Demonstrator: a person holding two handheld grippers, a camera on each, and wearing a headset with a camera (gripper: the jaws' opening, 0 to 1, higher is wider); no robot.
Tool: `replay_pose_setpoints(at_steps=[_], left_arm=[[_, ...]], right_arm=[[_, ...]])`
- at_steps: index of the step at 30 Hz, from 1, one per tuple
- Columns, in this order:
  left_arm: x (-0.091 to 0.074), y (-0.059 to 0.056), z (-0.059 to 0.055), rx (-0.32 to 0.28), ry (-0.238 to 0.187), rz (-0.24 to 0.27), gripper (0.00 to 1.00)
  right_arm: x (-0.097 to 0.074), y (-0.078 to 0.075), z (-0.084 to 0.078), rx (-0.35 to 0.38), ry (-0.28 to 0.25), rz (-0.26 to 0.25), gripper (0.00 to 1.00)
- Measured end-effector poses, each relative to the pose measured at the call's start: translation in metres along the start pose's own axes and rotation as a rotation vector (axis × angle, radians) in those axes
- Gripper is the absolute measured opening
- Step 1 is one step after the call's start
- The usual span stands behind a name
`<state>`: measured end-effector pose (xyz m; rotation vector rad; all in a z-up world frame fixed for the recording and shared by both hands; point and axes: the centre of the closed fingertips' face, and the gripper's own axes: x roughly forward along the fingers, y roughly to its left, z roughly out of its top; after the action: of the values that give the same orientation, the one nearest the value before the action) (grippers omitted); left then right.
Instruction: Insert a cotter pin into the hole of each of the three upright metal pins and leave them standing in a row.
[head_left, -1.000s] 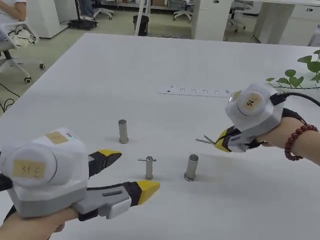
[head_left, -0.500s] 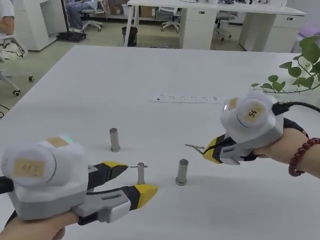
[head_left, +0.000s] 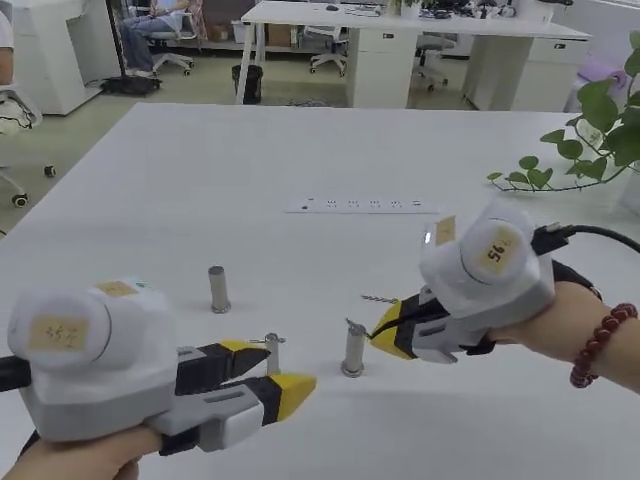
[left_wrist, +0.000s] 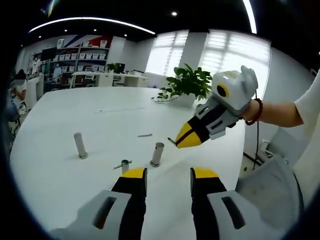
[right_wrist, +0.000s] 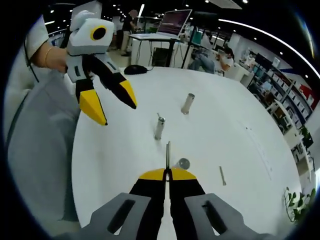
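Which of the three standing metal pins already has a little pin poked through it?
The middle pin, just ahead of the left claw: a cotter pin crosses its top. The left pin and right pin have none.

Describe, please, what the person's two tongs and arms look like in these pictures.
The left tongs and right tongs both have rounded pale grey housings with handwritten yellowish stickers, and black jaws tipped yellow. A black cable runs from the right one. That wrist wears a dark red bead bracelet.
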<state>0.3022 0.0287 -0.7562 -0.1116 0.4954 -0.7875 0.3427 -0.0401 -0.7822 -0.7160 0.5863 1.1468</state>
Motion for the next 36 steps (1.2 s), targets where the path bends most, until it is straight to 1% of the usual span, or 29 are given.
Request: replay_pose_setpoints(at_steps=[6,9,16,21,24,30,34,36], left_arm=[[0.004,-0.004,0.004,-0.039,-0.008,-0.023,0.27],[0.005,-0.006,0.004,-0.056,-0.008,-0.033,0.24],[0.009,-0.006,-0.001,-0.106,0.008,-0.042,0.18],[0.011,-0.009,-0.001,-0.15,-0.004,-0.054,0.14],[0.011,-0.008,-0.002,-0.162,-0.006,-0.05,0.12],[0.011,-0.006,-0.003,-0.178,-0.009,-0.044,0.07],[0.01,-0.004,-0.003,-0.204,-0.02,-0.041,0.03],[0.01,-0.003,-0.003,-0.225,-0.029,-0.05,0.02]], right_arm=[[0.006,0.019,0.007,-0.027,-0.013,0.035,0.02],[0.008,0.026,0.009,-0.033,-0.018,0.049,0.02],[0.009,0.039,0.017,-0.047,-0.039,0.069,0.02],[0.01,0.05,0.025,-0.059,-0.055,0.088,0.02],[0.012,0.055,0.029,-0.063,-0.064,0.097,0.02],[0.012,0.058,0.033,-0.067,-0.076,0.099,0.02],[0.011,0.058,0.035,-0.067,-0.081,0.098,0.02],[0.011,0.058,0.035,-0.065,-0.082,0.096,0.02]])
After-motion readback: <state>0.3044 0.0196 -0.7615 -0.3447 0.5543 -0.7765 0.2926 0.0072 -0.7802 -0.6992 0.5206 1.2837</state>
